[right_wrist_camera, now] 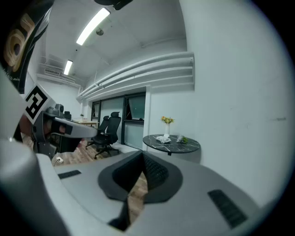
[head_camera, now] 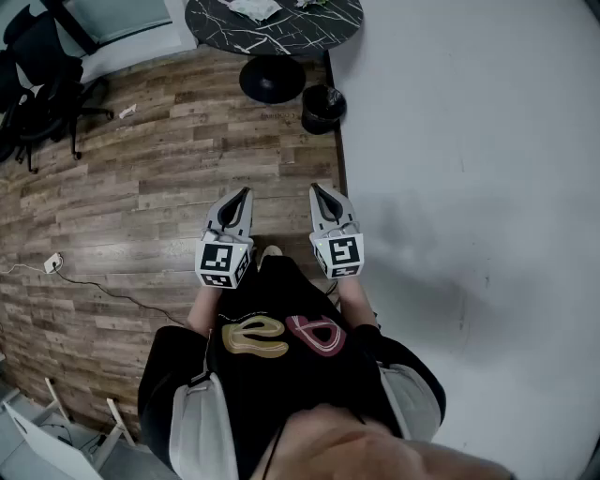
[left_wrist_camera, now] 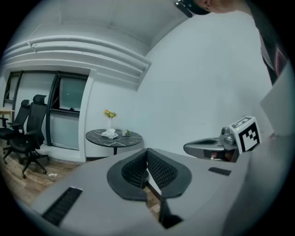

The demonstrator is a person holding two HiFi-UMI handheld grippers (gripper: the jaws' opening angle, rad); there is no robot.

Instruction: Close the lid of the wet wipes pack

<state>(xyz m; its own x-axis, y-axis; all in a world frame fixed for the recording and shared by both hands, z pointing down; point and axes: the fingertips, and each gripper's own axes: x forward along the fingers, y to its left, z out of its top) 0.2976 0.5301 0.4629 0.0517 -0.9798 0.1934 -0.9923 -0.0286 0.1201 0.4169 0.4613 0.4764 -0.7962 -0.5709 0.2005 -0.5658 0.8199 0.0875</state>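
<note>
Both grippers are held side by side close to the person's body, above the wooden floor. My left gripper (head_camera: pixel 246 192) (left_wrist_camera: pixel 147 152) is shut with its pads meeting and nothing between them. My right gripper (head_camera: pixel 316 188) (right_wrist_camera: pixel 142 154) is shut and empty too. Far ahead stands a round black marble table (head_camera: pixel 309 28) (left_wrist_camera: pixel 97 137) (right_wrist_camera: pixel 186 146). On it lies a small white thing (head_camera: pixel 253 8) (left_wrist_camera: pixel 109 134) (right_wrist_camera: pixel 162 138), too small to tell whether it is the wet wipes pack or whether a lid is open. Both grippers are well short of the table.
A white wall (head_camera: pixel 469 141) runs along the right. A black bin (head_camera: pixel 323 107) and the table's round foot (head_camera: pixel 272 79) lie ahead. Black office chairs (head_camera: pixel 42 75) (left_wrist_camera: pixel 25 133) stand at the left. A vase of yellow flowers (left_wrist_camera: pixel 109 115) (right_wrist_camera: pixel 167 123) is on the table. A socket strip with cable (head_camera: pixel 53 263) lies on the floor.
</note>
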